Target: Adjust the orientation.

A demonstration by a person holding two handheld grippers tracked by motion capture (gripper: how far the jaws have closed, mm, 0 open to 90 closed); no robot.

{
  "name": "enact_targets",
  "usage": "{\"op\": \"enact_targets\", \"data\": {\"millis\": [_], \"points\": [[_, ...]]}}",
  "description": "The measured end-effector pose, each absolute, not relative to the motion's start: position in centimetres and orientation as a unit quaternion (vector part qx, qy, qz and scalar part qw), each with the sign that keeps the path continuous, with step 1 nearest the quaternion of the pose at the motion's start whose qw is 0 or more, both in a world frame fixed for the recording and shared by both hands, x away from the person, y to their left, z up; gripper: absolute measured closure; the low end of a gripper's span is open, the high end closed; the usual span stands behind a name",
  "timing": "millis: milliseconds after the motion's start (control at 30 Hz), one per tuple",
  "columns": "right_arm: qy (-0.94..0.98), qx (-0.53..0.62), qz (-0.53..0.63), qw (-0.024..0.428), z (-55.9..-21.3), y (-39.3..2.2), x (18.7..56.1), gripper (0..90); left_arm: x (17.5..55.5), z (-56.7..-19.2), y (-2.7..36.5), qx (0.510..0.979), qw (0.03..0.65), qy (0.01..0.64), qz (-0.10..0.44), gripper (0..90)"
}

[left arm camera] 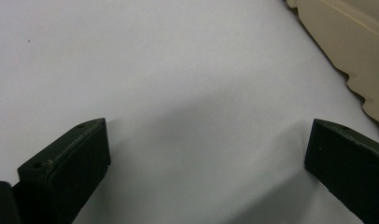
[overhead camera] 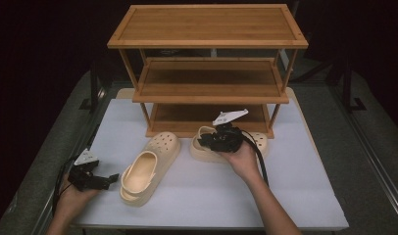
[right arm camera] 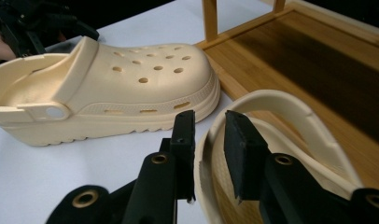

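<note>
1. The high view takes in the whole layout: a three-tier wooden rack stands at the far side of a white table, with two cream clogs in front of it. The left clog lies at an angle, heel toward the person; the right clog sits just before the lowest shelf.
2. The right gripper is over the right clog's heel end. Its own view gives what the high view cannot: the thin wall of the heel rim stands between the two black jaws, which sit close either side of it. Whether the pads press on it cannot be told.
3. That same view shows the left clog side-on, with its round vent holes, pivoting strap, ribbed thick sole and smooth foam-like skin.
4. The left gripper rests low at the table's left edge. Its view shows the jaws spread wide over bare tabletop, nothing between them, with the scalloped sole edge of a clog just beside.
</note>
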State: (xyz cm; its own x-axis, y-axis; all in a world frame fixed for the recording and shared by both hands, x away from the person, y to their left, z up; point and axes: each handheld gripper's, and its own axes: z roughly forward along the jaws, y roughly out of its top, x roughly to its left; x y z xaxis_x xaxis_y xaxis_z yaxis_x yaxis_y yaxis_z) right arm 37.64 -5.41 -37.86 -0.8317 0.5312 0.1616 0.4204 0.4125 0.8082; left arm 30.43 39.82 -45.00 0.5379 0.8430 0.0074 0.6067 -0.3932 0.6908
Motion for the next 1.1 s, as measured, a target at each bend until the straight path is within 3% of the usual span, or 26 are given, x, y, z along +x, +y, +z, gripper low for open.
{"op": "enact_targets", "data": {"millis": [200,467,500,600,1100], "points": [[0.848,0.282,0.446,0.062,-38.8,-4.5,37.9,75.1,30.4,-45.0,39.8,0.815,0.324,0.445,0.182,0.0],[0.86,0.286,0.415,0.078,-40.0,-2.9,37.8,66.1,30.4,-45.0,39.8,0.815,0.324,0.445,0.181,0.0],[0.864,0.288,0.405,0.087,-40.0,-2.7,37.7,73.4,30.4,-45.0,39.8,0.815,0.324,0.445,0.181,0.0],[0.865,0.287,0.401,0.092,-39.9,-2.7,37.6,81.5,30.4,-45.0,39.8,0.816,0.323,0.444,0.181,0.0],[0.864,0.25,0.435,0.04,-39.1,-5.3,34.2,83.6,30.4,-45.0,39.9,0.817,0.322,0.443,0.181,0.0]]}}
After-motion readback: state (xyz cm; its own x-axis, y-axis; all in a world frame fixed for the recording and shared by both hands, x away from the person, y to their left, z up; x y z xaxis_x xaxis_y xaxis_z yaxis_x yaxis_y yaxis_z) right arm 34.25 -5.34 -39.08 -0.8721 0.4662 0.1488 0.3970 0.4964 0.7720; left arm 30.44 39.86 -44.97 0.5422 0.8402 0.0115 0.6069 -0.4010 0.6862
